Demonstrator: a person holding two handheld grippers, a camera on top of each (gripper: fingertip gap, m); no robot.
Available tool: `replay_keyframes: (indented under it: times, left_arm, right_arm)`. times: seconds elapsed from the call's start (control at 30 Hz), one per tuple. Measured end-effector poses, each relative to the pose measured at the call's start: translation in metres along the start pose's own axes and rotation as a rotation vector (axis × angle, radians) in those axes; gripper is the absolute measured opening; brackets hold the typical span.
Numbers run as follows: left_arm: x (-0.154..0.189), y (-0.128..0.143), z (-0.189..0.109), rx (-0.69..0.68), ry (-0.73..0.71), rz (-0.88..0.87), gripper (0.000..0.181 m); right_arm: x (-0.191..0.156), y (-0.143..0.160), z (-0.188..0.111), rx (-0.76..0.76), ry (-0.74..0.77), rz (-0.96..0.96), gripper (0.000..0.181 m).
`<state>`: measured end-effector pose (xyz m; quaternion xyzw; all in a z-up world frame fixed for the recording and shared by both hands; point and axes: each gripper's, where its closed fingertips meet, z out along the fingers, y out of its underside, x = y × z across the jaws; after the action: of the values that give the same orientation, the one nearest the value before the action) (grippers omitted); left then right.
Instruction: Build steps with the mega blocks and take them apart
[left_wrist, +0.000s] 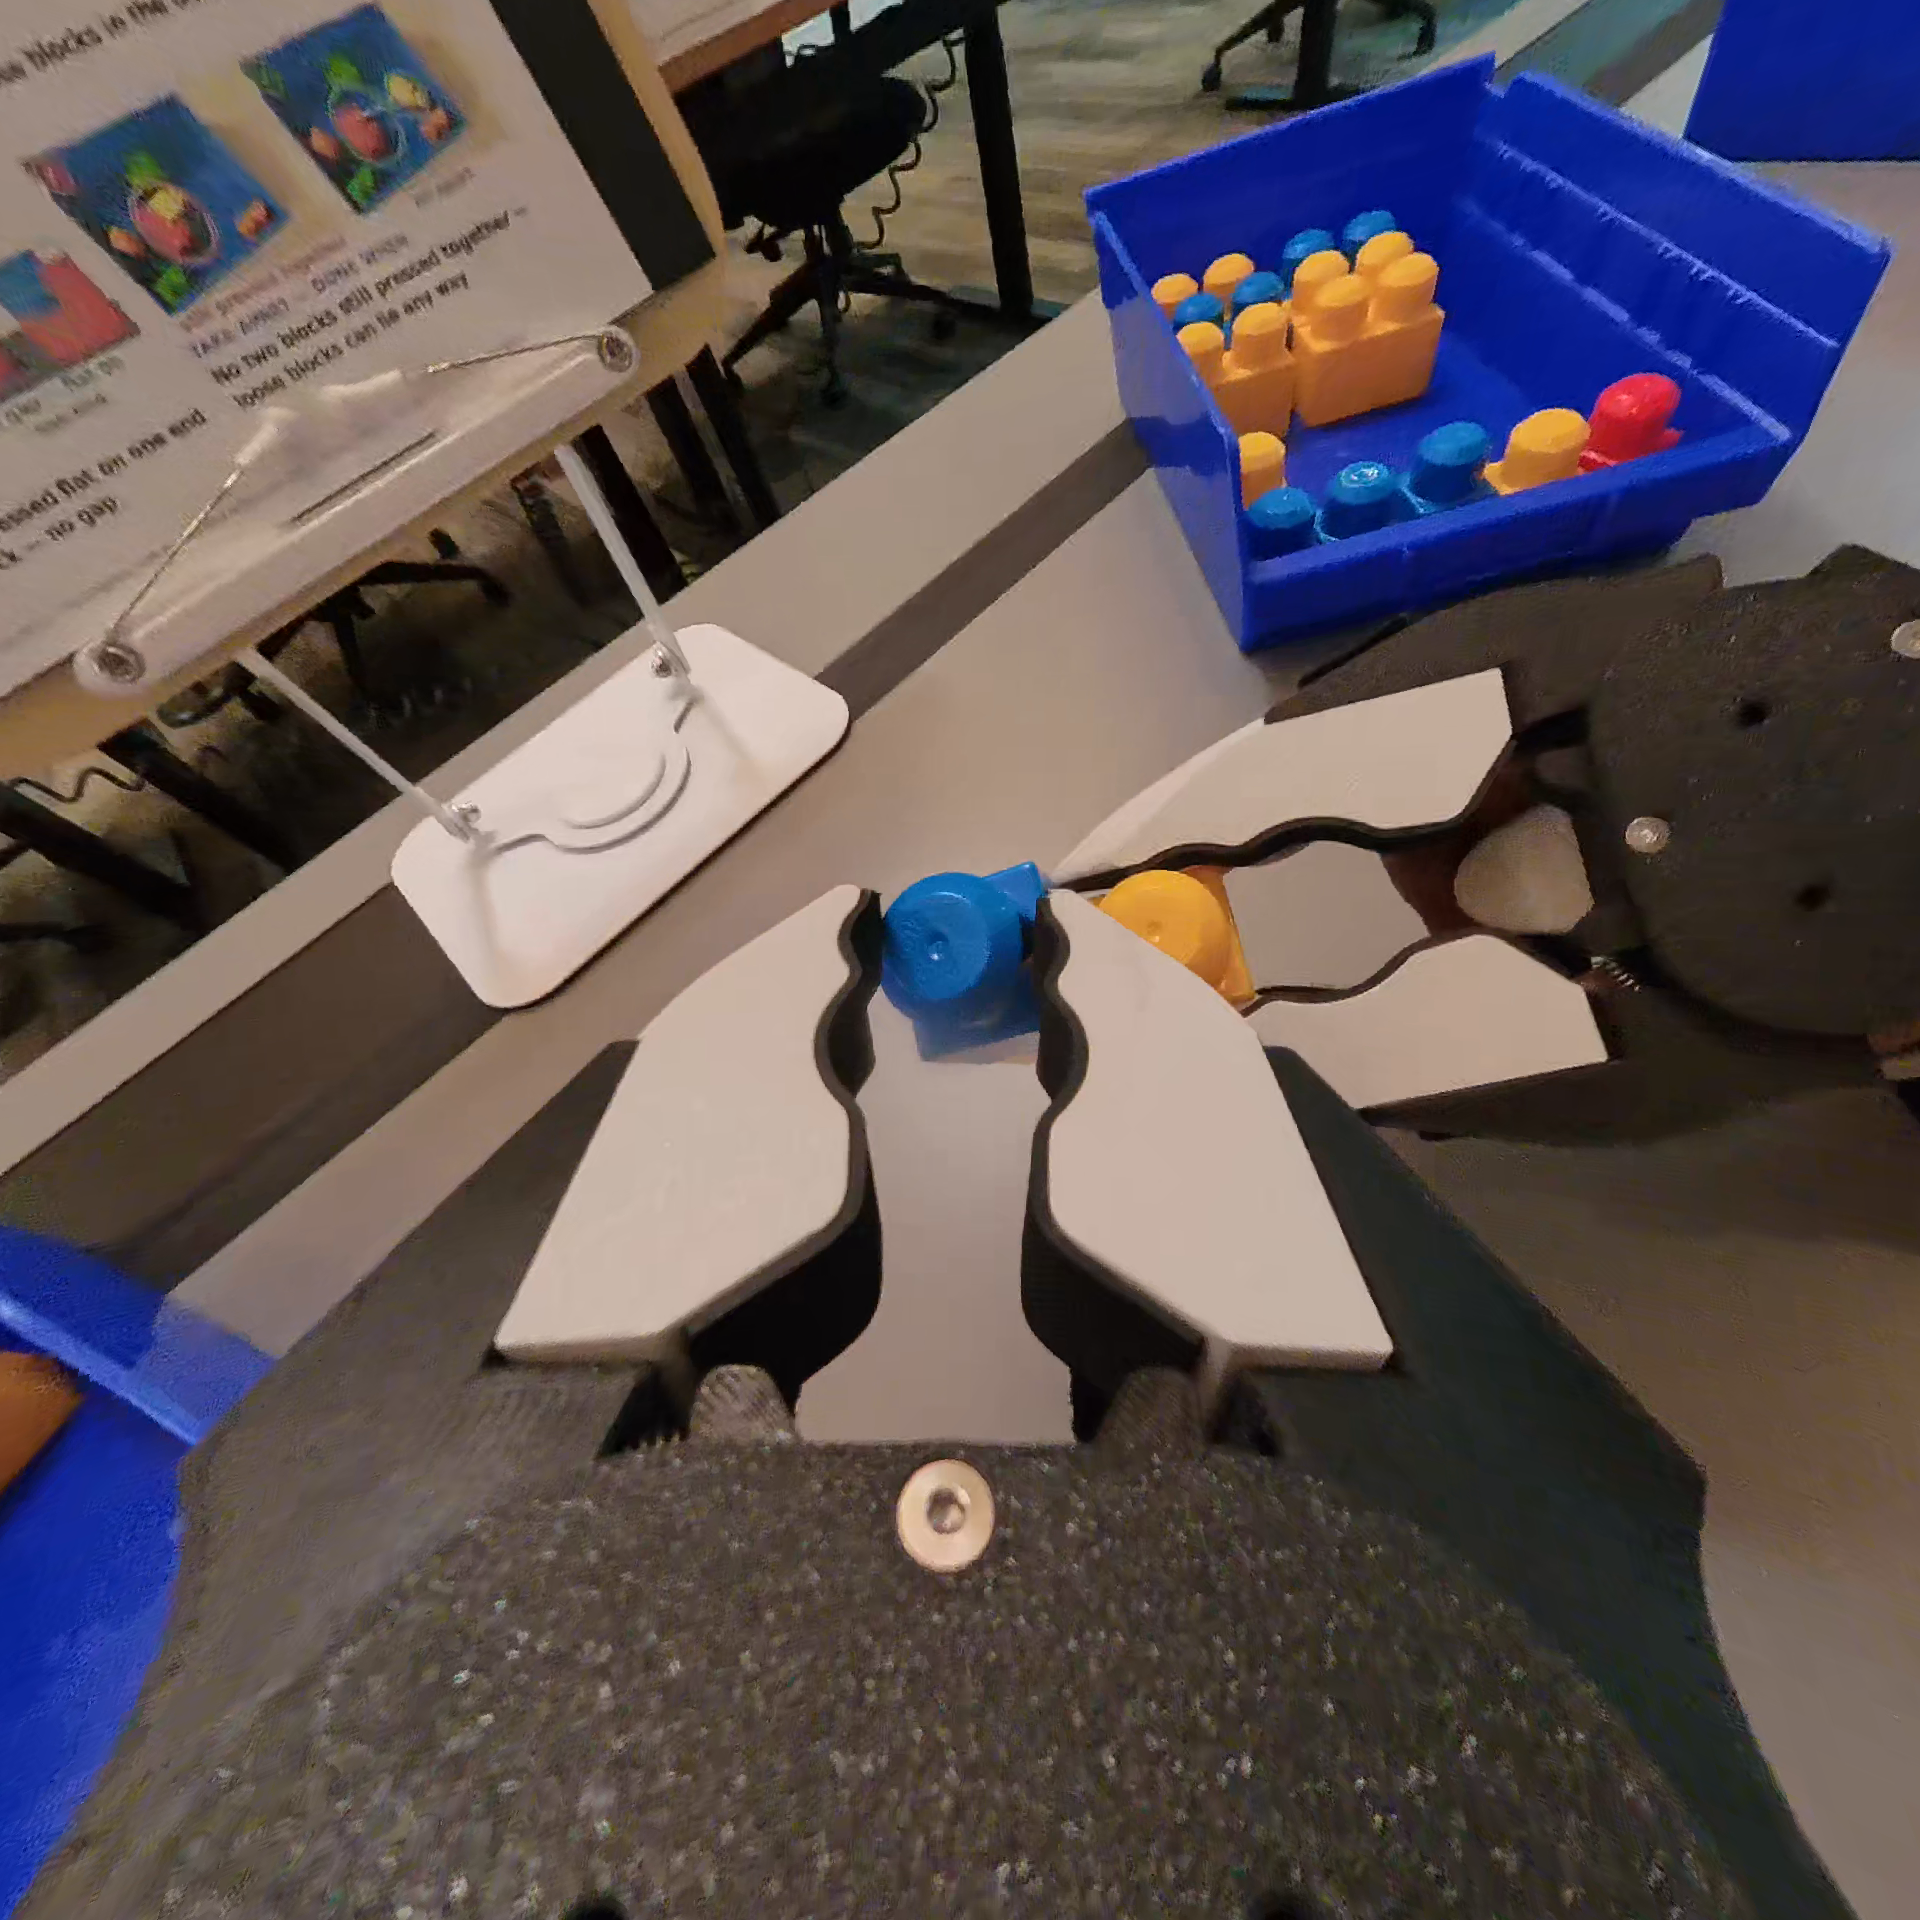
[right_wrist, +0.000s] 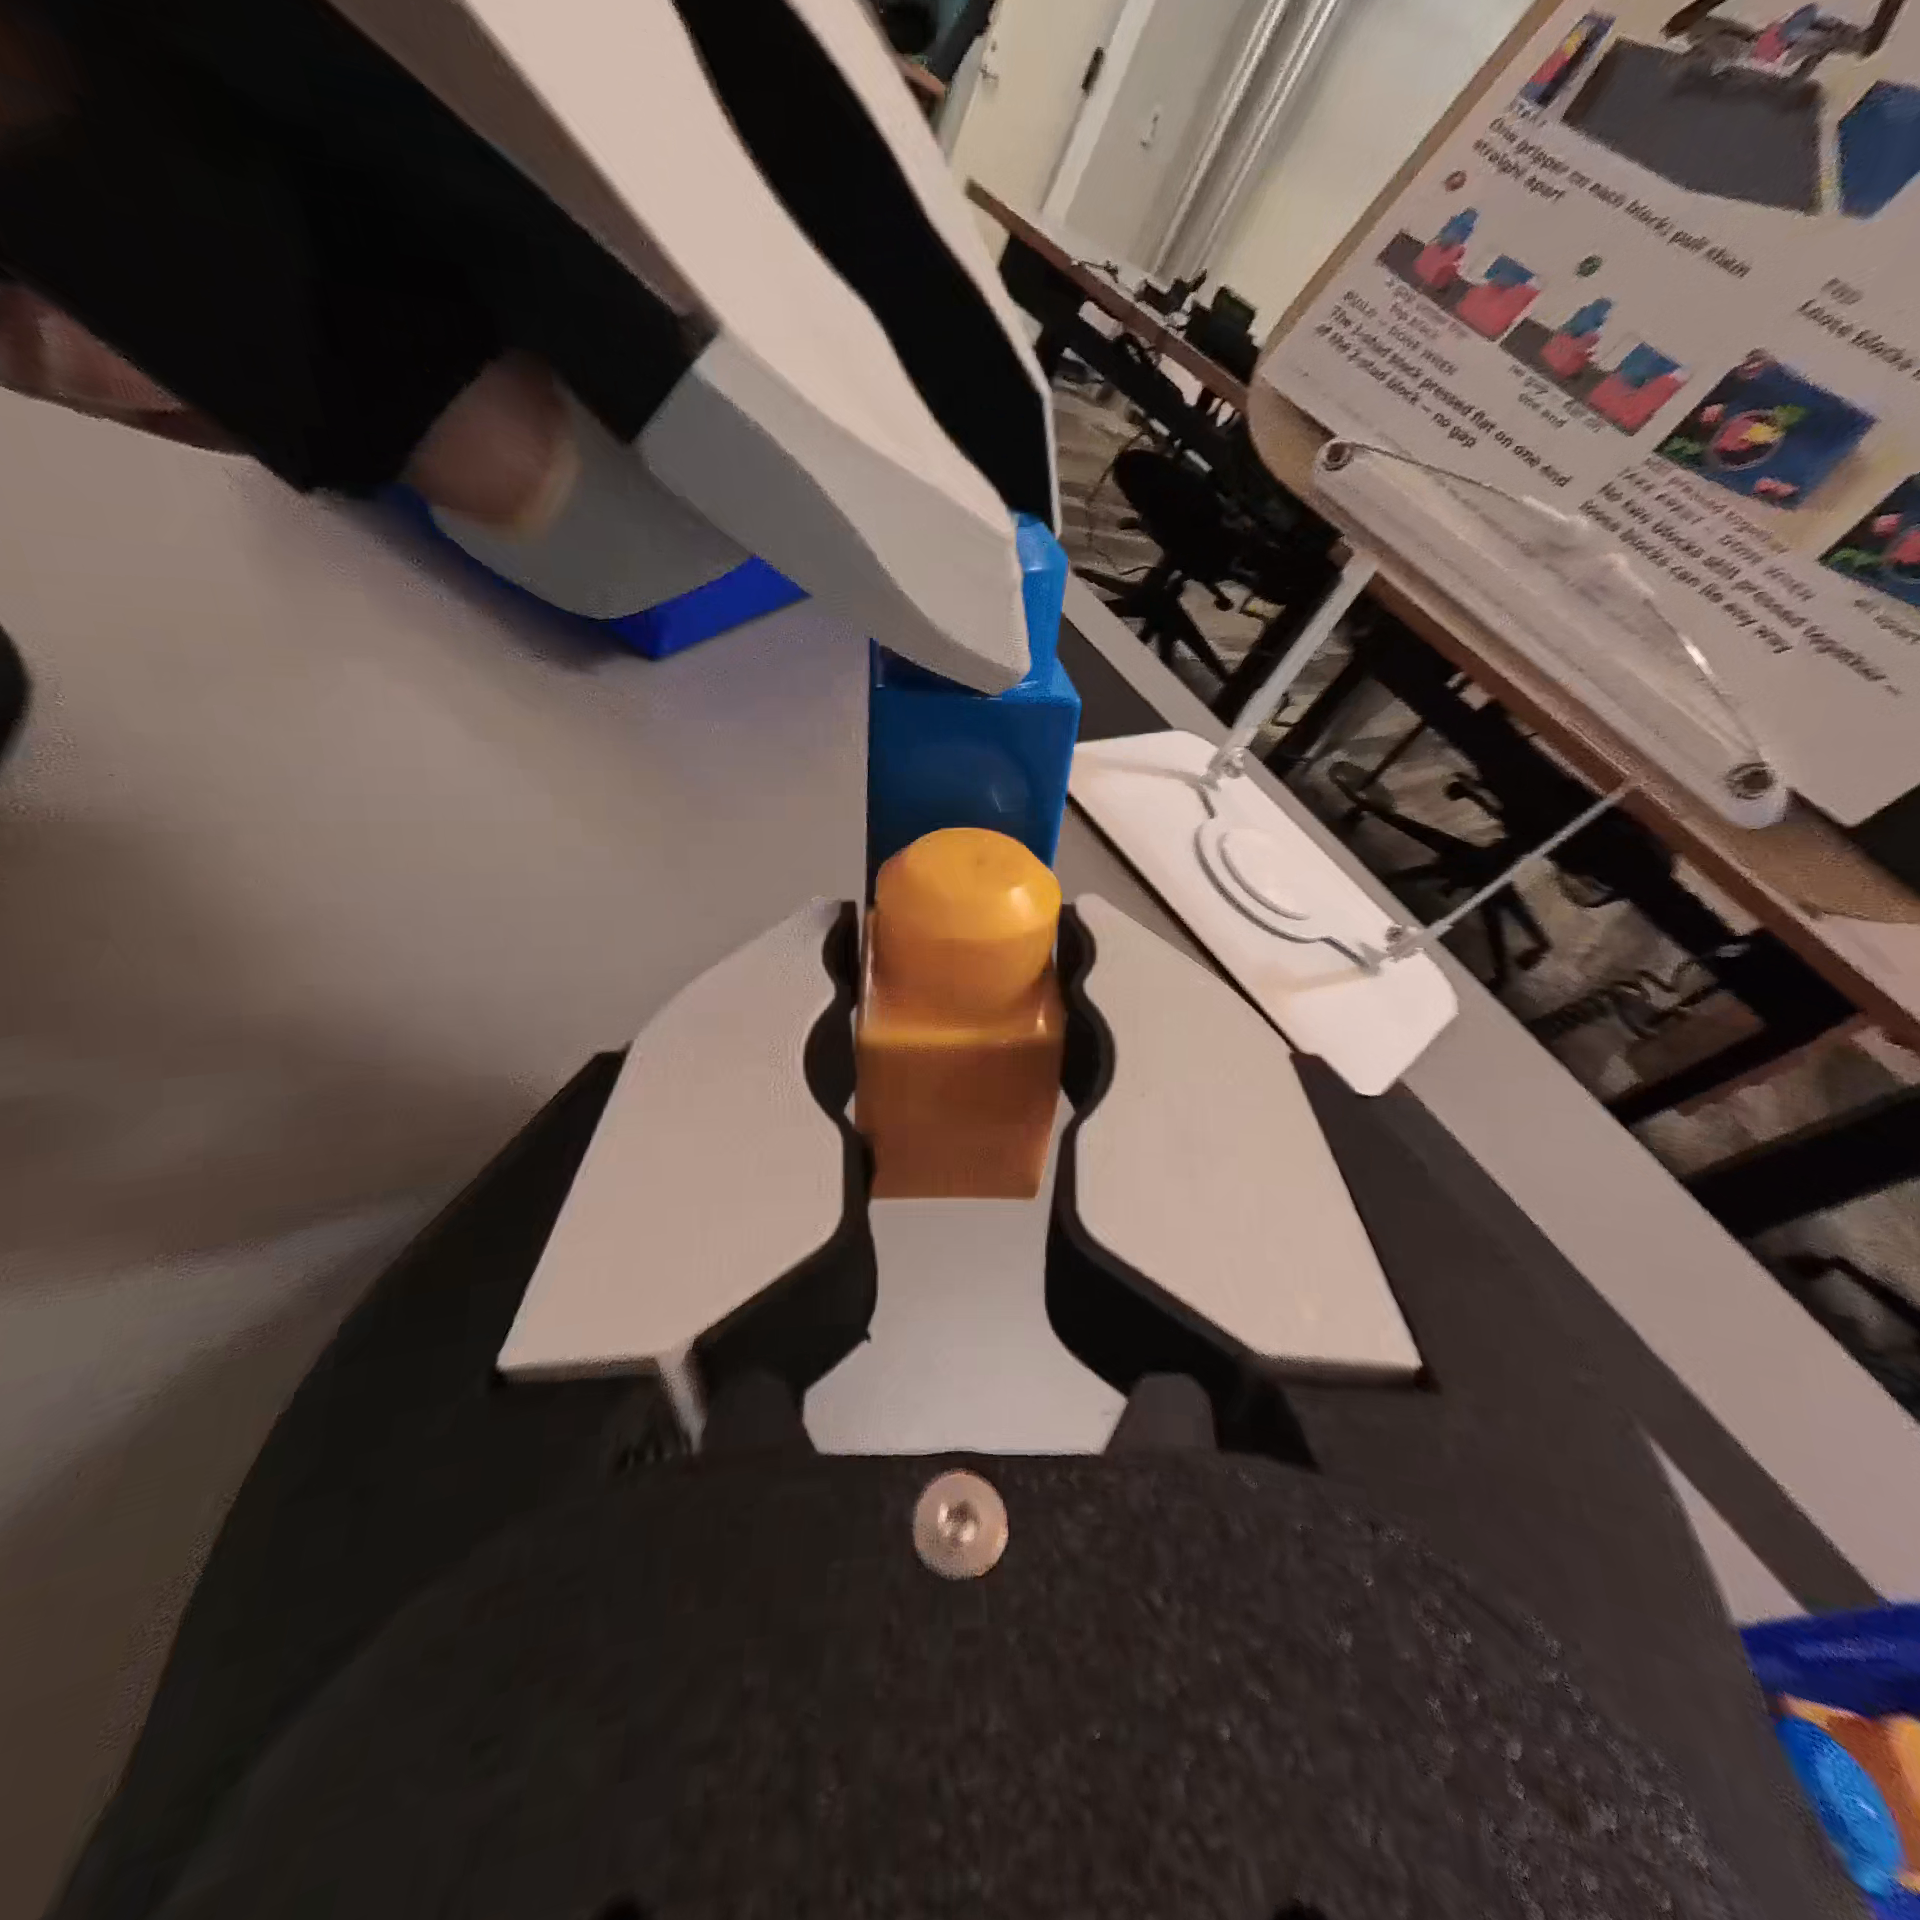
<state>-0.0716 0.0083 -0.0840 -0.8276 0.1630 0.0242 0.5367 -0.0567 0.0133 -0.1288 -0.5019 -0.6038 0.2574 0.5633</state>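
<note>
The left claw (left_wrist: 951, 961) pinches a blue one-stud block (left_wrist: 961, 961) above the grey worktop (left_wrist: 1039, 727); its fingers hide the block's sides. The right claw (right_wrist: 961, 1023) pinches an orange one-stud block (right_wrist: 961, 1039) whose stud meets the blue block's underside; whether they are joined is unclear. Beyond, a blue bin (left_wrist: 1507, 582) holds loose blocks, beside a white document stand (left_wrist: 623, 821) cut off at the frame's edge.

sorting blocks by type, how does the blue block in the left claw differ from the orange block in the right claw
Colour: the blue block is bright blue, the orange block yellow-orange.
Holder: the left claw grips the blue block, the right claw grips the orange block.
Pose: in the right wrist view the orange block's knob points away from its claw toward the blue block, whose knob is hidden there behind the left claw.
Shared: both show one round knob on a square body, each held off the table.
</note>
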Motion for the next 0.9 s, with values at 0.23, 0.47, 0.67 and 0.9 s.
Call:
replay_keyframes:
  times: [0.23, 0.47, 0.67, 0.9]
  left_arm:
    - [0.027, -0.015, 0.000, 0.204, 0.310, -0.118, 0.072]
    - [0.048, -0.004, -0.008, 0.399, 0.694, -0.386, 0.070]
    - [0.063, -0.014, -0.018, 0.480, 0.762, -0.376, 0.047]
    - [0.065, -0.007, -0.026, 0.433, 0.777, -0.273, 0.036]
  right_arm:
    - [0.014, -0.010, -0.017, 0.154, -0.099, 0.212, 0.036]
    - [0.024, -0.044, -0.052, 0.489, -0.375, 0.634, 0.036]
    - [0.014, -0.061, -0.067, 0.616, -0.570, 0.783, 0.036]
    - [0.000, -0.054, -0.063, 0.529, -0.621, 0.709, 0.036]
